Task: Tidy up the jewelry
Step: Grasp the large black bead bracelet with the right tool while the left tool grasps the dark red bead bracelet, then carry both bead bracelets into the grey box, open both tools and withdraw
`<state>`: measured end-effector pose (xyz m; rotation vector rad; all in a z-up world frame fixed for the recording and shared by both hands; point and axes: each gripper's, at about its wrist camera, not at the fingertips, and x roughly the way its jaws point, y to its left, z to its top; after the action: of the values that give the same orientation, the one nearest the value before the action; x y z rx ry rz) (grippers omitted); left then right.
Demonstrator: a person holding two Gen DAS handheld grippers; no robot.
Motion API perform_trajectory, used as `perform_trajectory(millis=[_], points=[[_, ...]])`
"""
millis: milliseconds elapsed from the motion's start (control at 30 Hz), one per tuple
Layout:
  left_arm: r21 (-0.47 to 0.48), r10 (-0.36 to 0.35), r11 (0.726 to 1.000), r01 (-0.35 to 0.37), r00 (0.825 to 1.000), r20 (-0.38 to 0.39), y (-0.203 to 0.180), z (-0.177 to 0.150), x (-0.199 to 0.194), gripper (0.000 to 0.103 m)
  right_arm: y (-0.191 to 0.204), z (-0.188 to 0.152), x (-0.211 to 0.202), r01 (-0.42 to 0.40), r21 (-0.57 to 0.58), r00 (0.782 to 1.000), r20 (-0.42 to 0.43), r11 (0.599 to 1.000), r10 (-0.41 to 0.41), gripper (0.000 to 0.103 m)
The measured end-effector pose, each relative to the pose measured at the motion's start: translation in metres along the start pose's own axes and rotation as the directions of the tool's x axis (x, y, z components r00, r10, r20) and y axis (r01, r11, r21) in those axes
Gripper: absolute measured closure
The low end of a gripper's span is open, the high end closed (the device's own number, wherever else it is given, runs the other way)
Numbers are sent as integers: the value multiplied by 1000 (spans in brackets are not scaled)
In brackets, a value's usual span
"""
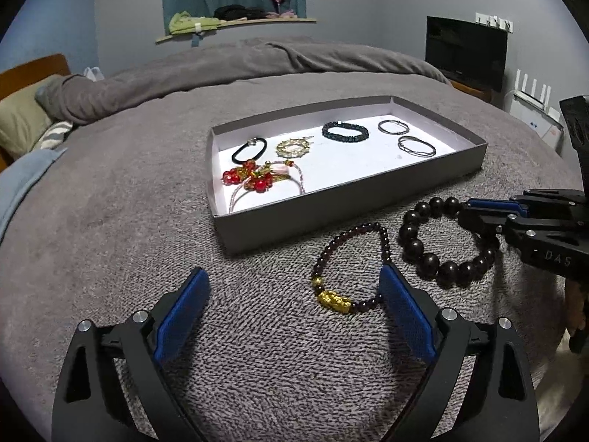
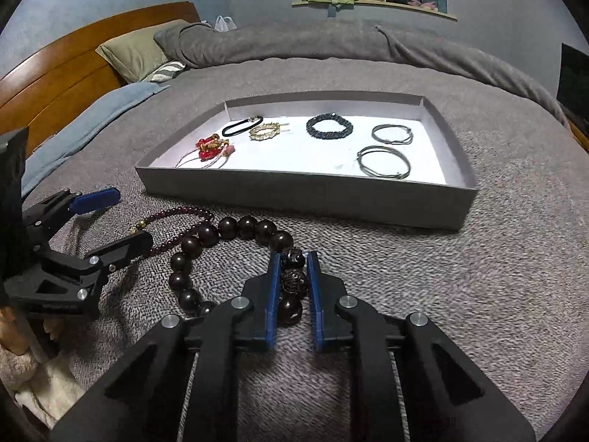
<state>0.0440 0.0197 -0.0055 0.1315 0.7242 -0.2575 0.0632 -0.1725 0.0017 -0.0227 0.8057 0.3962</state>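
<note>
My right gripper [image 2: 291, 258] has its jaws clamped on the big dark-bead bracelet [image 2: 228, 228], left gripper [image 1: 294, 294] jaws apart around the small bracelet [image 1: 349, 269]; next I'd lift into the tray [image 2: 305, 191].

Grey-blanketed bed [image 1: 110, 184], wooden headboard [image 2: 73, 55], blue-grey walls [image 1: 368, 0].

You see a grey box [image 1: 368, 199] with a white floor on a mottled grey blanket [image 1: 110, 221]. Your dark brown bead bracelet [image 2: 228, 228] lies beside a maroon bracelet [image 1: 383, 235] with gold beads.
</note>
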Motion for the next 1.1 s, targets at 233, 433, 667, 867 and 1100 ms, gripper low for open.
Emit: perform_trajectory(millis=[233, 433, 667, 867, 1100], points=[[38, -47, 998, 49, 998, -52, -8, -3, 6, 61, -6, -1, -3, 33, -3, 999, 6, 999, -33, 89], [55, -90, 994, 95, 992, -84, -12, -5, 8, 78, -8, -2, 0, 32, -5, 999, -4, 999, -32, 89], [76, -81, 993, 86, 994, -70, -12, -5, 5, 97, -6, -2, 1, 36, -23, 999, 7, 999, -35, 89], [106, -77, 991, 79, 997, -24, -16, -4, -5, 97, -3, -3, -5, 41, -47, 999, 35, 998, -39, 89], [126, -83, 989, 74, 994, 71, -20, 6, -36, 97, 9, 3, -29, 44, -85, 993, 112, 995, -34, 89]])
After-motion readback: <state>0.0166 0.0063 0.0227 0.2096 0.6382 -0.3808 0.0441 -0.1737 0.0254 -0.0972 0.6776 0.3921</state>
